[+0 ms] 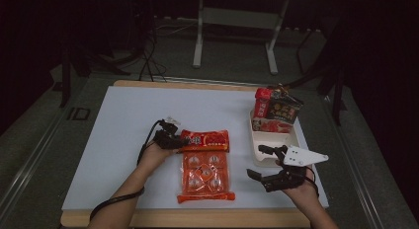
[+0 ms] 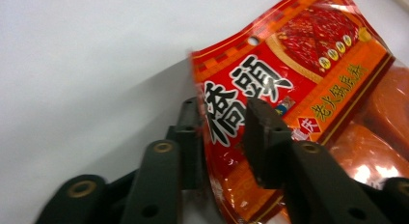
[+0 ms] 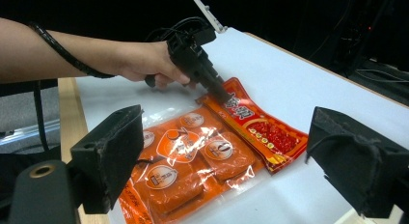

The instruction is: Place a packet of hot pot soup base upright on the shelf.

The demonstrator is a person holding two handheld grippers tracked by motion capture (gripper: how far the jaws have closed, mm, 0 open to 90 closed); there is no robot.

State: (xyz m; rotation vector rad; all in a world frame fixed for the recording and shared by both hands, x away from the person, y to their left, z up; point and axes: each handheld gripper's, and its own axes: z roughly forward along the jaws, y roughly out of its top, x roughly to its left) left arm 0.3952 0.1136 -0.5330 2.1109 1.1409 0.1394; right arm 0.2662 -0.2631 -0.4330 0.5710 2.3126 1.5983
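Glossy plastic seasoning packet [image 2: 294,84]

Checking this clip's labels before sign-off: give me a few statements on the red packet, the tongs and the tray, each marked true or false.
1. The left tongs have a corner of the red packet between their jaws. True.
2. The right tongs hold the packet. False: their jaws stand wide apart with nothing between them.
3. The white tray holds upright packets at its far end. True.
4. The red packet lies in the tray. False: it lies on the white table.
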